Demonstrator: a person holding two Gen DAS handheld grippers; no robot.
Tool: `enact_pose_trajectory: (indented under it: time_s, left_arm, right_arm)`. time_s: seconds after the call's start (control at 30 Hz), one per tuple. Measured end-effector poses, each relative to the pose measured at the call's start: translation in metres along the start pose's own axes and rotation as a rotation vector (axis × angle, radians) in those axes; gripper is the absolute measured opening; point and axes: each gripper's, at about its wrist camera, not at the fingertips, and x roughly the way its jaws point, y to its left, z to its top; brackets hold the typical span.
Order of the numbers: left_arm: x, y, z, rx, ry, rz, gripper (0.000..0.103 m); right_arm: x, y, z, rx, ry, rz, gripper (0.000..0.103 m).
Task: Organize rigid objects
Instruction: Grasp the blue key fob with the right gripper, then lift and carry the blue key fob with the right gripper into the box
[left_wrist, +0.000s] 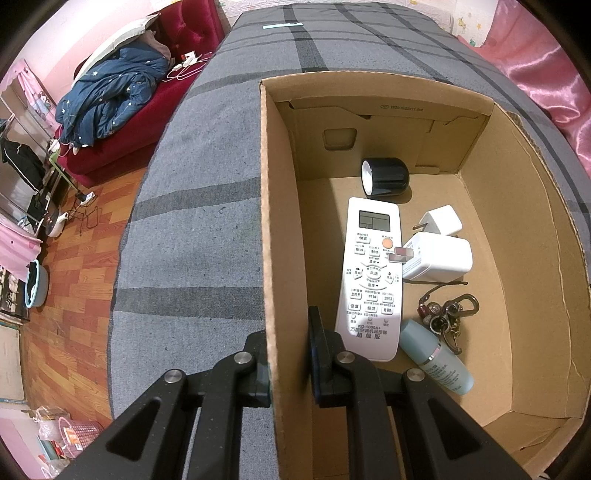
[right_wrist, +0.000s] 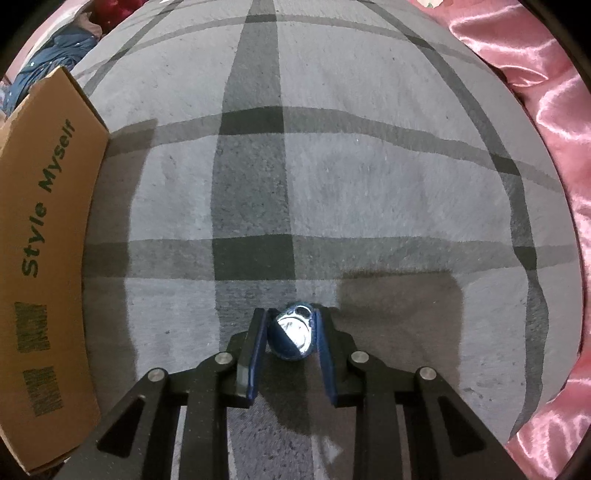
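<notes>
In the left wrist view my left gripper (left_wrist: 286, 354) is shut on the left wall of an open cardboard box (left_wrist: 267, 221), one finger outside and one inside. On the box floor lie a white air-conditioner remote (left_wrist: 371, 277), a black cylinder (left_wrist: 386, 176), two white chargers (left_wrist: 437, 258), a bunch of keys (left_wrist: 448, 315) and a pale blue bottle (left_wrist: 436, 356). In the right wrist view my right gripper (right_wrist: 291, 332) is shut on a small round dark-blue object with a shiny silver face (right_wrist: 291, 334), held just above the grey plaid blanket (right_wrist: 369, 184).
The box's outer wall, printed "Style Myself" (right_wrist: 48, 221), stands at the left of the right wrist view. Pink satin bedding (right_wrist: 554, 184) borders the blanket on the right. A red sofa with a blue quilt (left_wrist: 110, 99) and wooden floor (left_wrist: 74, 258) lie left of the bed.
</notes>
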Motion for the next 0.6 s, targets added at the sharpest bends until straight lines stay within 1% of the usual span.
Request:
enact_pose_trajectory:
  time_s: [0.6]
  left_arm:
    - [-0.001, 0.000, 0.001, -0.001, 0.001, -0.002, 0.014]
  right_arm:
    - [-0.051, 0.029, 0.014, -0.049, -0.035, -0.005, 0.027]
